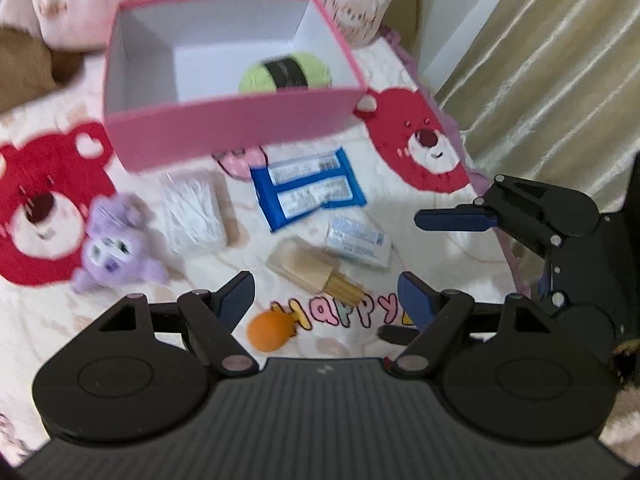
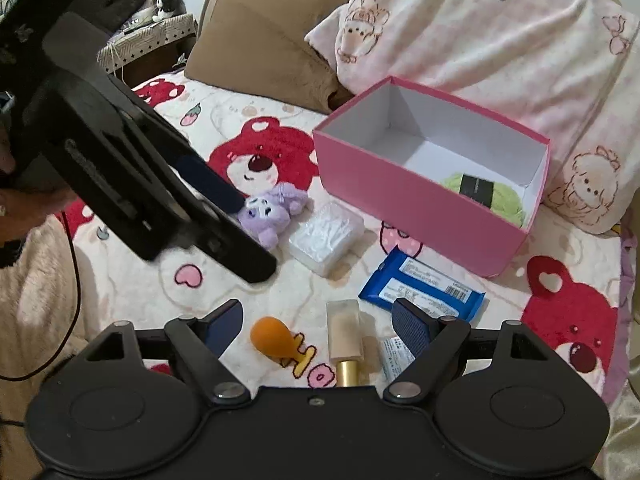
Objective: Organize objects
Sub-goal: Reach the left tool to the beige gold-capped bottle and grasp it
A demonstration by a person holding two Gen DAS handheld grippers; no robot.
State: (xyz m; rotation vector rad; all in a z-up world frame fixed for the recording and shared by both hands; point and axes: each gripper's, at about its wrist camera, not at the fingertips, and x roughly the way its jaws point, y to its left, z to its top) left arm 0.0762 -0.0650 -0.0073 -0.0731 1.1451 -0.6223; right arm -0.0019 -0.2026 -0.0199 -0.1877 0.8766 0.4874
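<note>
A pink box (image 1: 240, 128) (image 2: 420, 208) stands open on the bed with a green yarn ball (image 1: 286, 72) (image 2: 486, 194) inside. In front of it lie a purple plush (image 1: 114, 244) (image 2: 270, 210), a clear pack of cotton swabs (image 1: 196, 210) (image 2: 326, 238), a blue wipes pack (image 1: 306, 192) (image 2: 420, 284), a foundation bottle (image 1: 310, 268) (image 2: 346, 336), a small white box (image 1: 358, 242) (image 2: 396, 354) and an orange sponge (image 1: 268, 330) (image 2: 276, 338). My left gripper (image 1: 326, 300) is open and empty above the bottle and sponge. My right gripper (image 2: 318, 322) is open and empty over the same spot.
The bed has a bear-print blanket (image 1: 432, 144) (image 2: 256, 160). Pink pillows (image 2: 500, 40) and a brown pillow (image 2: 264, 36) lie behind the box. A curtain (image 1: 560, 60) hangs at the right. The right gripper's body (image 1: 560, 220) shows in the left view, the left's (image 2: 120, 152) in the right view.
</note>
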